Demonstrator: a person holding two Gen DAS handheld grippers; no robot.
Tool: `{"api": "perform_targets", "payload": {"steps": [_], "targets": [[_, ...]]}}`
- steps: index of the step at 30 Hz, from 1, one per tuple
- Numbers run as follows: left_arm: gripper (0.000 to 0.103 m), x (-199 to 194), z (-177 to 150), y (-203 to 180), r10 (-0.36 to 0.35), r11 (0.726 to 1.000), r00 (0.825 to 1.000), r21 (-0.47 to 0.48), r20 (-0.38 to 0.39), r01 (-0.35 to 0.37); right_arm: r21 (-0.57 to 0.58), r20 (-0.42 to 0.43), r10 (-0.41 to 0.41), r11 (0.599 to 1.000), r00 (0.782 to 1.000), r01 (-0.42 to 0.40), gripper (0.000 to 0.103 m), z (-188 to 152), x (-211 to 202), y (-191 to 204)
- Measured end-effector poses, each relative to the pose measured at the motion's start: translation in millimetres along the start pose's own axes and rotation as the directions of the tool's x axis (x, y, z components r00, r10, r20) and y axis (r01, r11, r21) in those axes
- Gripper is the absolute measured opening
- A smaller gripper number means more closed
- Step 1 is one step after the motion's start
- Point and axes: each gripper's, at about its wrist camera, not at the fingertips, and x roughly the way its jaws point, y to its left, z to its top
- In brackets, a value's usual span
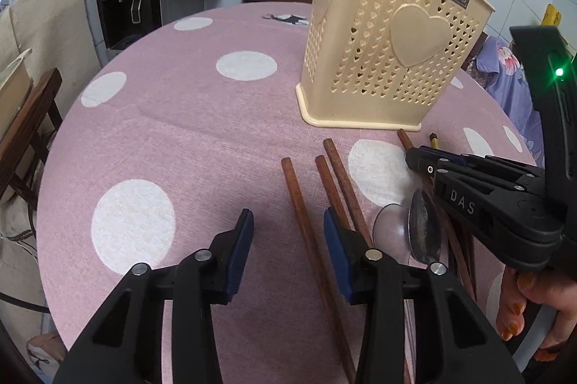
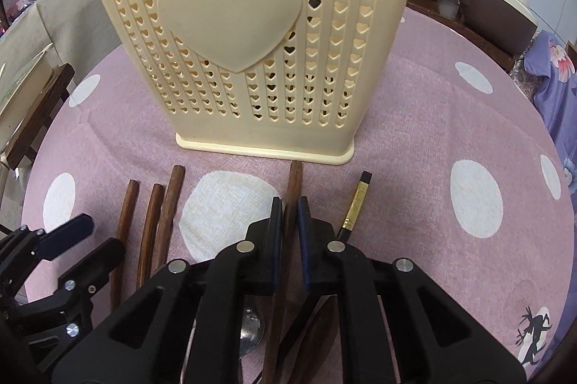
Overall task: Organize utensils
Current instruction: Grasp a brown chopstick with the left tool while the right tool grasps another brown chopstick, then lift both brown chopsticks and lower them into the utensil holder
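Chopsticks, three brown wooden ones [image 2: 151, 232], lay side by side on pink dotted tablecloth [image 1: 180, 138] in front of cream utensil holder [image 2: 252, 34], which stood upright w/ heart cutouts; contents hard to tell, only dark bits seen thru holes. Right gripper [image 2: 290, 214] had clamped onto a fourth wooden stick [image 2: 295, 178] near holder base. Left gripper [image 1: 286, 225] hung partly open over one chopstick, pads not touching it. Metal spoon [image 1: 425, 232] & black-gold stick [image 2: 355, 203] lay nearby
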Motion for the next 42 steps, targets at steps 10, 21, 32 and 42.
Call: {"api": "perform_targets", "payload": {"steps": [10,21,32,42], "targets": [[0.014,6,2,-17,0.118,0.993,0.993,0.024,0.017,-0.119,-0.006,-0.004,-0.019,1.0,1.0,0.019,0.01,2,1,5],[0.009,11,11,-11,0.07,0.998,0.998,0.002,0.008,-0.07,0.053,-0.002,0.076,0.996,0.997,-0.076,0.008,5,0,-7],[0.009,-21,20,-1,-0.042,0.998,0.995,-0.051,0.09,0.047,0.089,0.11,0.156,0.982,0.982,-0.166,0.008,7,-46,-21],[0.008,-85,37,8,-0.139,0.986,0.954,-0.052,0.265,0.158,0.07,0.27,0.229,0.964,0.935,-0.257,0.008,14,-128,-43]]}}
